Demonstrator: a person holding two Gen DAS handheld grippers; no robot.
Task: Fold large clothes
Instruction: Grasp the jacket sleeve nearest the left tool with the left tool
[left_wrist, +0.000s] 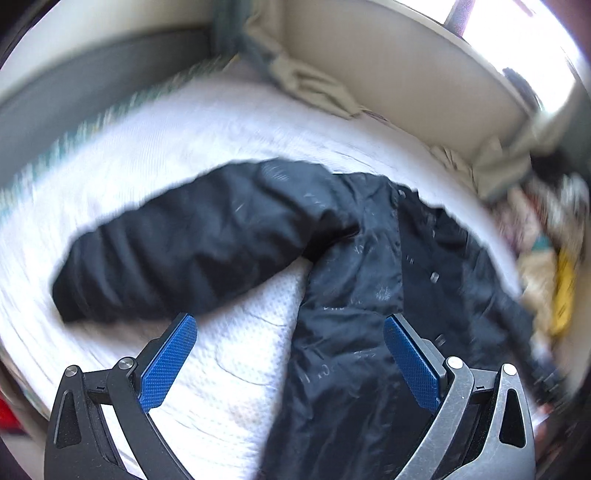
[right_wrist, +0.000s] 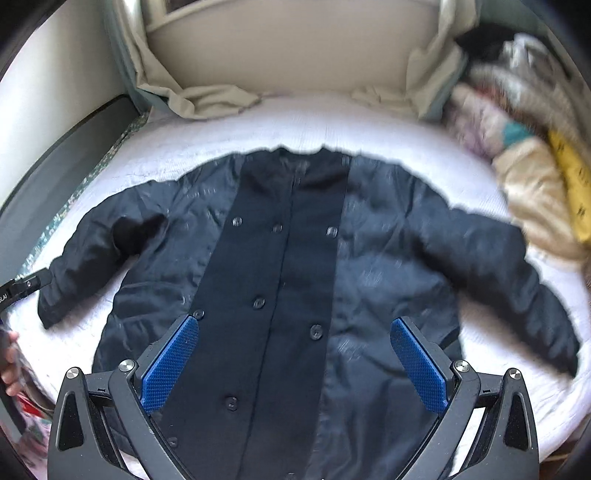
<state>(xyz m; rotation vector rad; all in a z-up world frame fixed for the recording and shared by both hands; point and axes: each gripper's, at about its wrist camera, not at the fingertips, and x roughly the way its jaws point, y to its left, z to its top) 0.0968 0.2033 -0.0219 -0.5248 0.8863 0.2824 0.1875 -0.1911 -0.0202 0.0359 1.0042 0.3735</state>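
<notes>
Two sleeves splay out sideways from the dark jacket (right_wrist: 291, 258), which lies face up and buttoned on the white bed (right_wrist: 369, 122), collar away from me and hem toward me. My right claw (right_wrist: 295, 362) hangs released over the button placket, straddling the jacket's long axis. My left claw (left_wrist: 291, 362), also released, sits nearest the left sleeve (left_wrist: 177, 243), so I judge that sleeve folds first.

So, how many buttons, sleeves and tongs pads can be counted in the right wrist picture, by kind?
Buttons on the black coat: 9 visible
Sleeves: 2
Blue pads of the right tongs: 2
Total: 13
</notes>
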